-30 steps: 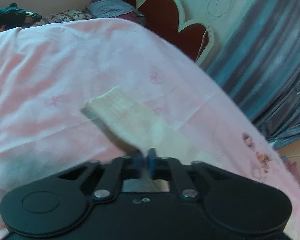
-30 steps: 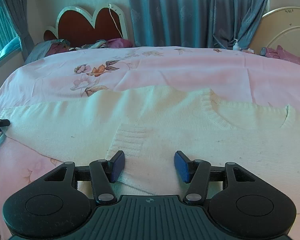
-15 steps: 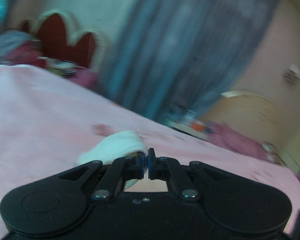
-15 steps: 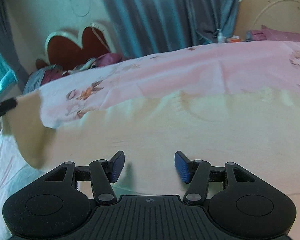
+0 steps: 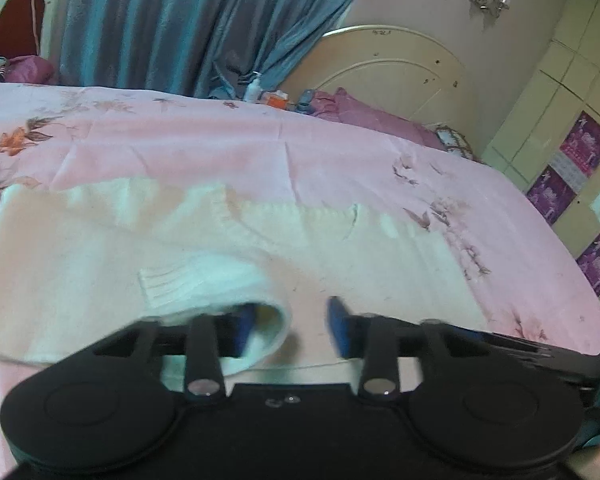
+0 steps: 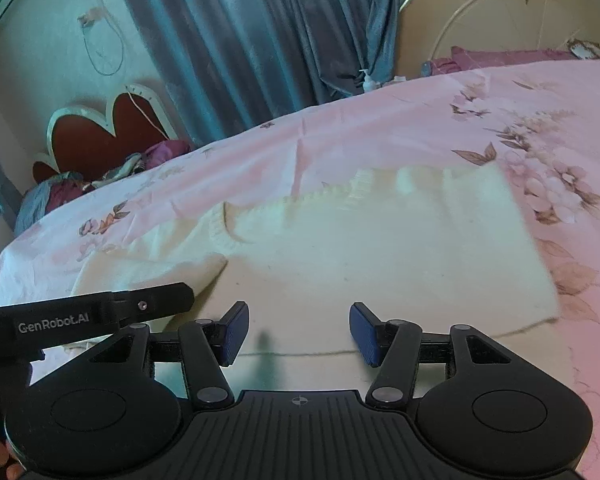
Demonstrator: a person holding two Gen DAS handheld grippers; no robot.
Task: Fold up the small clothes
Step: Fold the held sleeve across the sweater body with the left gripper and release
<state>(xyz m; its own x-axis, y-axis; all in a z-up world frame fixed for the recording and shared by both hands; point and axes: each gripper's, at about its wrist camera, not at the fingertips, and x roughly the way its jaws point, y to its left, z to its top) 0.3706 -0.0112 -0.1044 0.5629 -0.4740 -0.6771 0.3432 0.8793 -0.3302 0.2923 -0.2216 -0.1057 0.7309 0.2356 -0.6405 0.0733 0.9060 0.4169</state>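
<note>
While spread flat over the pink floral bedspread (image 6: 340,136) near the bed's front edge, cream knitted sweater (image 6: 380,248): soft, light, floppy, likely stretchy. Best pinched at folded sleeve cuff (image 5: 168,284) or hem. Left claw (image 5: 292,330) open, empty; right claw (image 6: 298,332) likewise.

Home bedroom: pink floral bedsheet (image 5: 340,152), heart-shaped headboard (image 6: 112,128), blue curtains (image 6: 260,32)
</note>
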